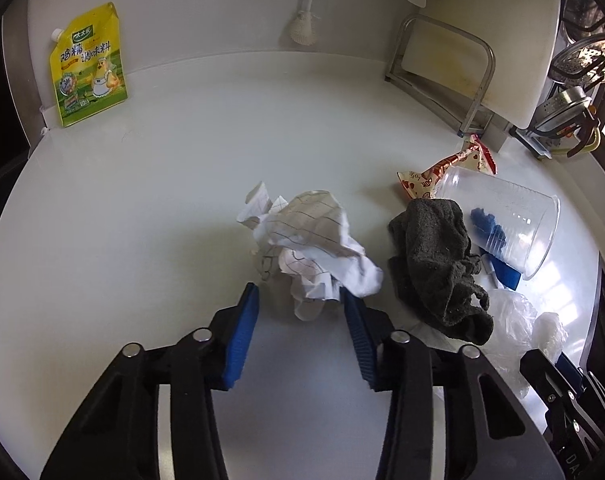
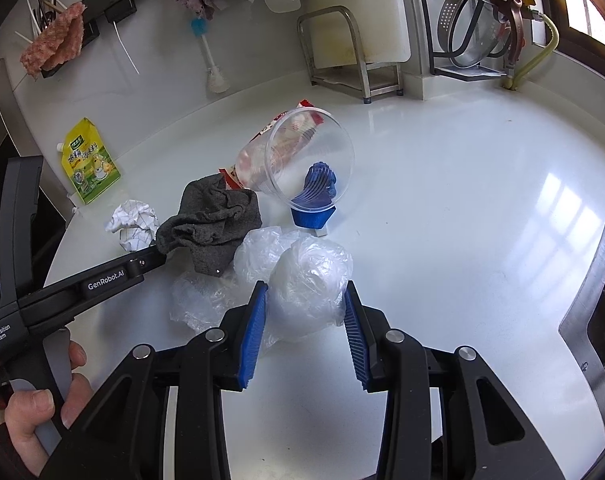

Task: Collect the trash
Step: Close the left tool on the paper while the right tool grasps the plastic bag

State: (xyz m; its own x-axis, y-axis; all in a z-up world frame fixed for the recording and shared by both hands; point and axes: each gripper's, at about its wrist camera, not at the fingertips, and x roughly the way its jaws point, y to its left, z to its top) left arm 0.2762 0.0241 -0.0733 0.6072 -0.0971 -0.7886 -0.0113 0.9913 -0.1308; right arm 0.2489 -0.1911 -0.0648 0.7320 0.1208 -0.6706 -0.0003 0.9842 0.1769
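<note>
A crumpled ball of lined paper (image 1: 310,240) lies on the white counter (image 1: 162,184). My left gripper (image 1: 300,300) is open, its blue pads on either side of the paper's near end. The paper also shows in the right wrist view (image 2: 132,224). My right gripper (image 2: 306,298) is open around a crumpled clear plastic bag (image 2: 308,280). Nearby lie a dark grey cloth (image 1: 438,268), a clear plastic cup (image 1: 502,220) on its side, a red snack wrapper (image 1: 450,168) and a blue wrapper (image 1: 494,252).
A yellow seasoning pouch (image 1: 88,66) leans on the back wall at left. A metal rack with a cutting board (image 1: 458,64) stands at back right, a bottle brush (image 1: 304,20) hangs on the wall, and pot lids sit in a rack (image 2: 478,20).
</note>
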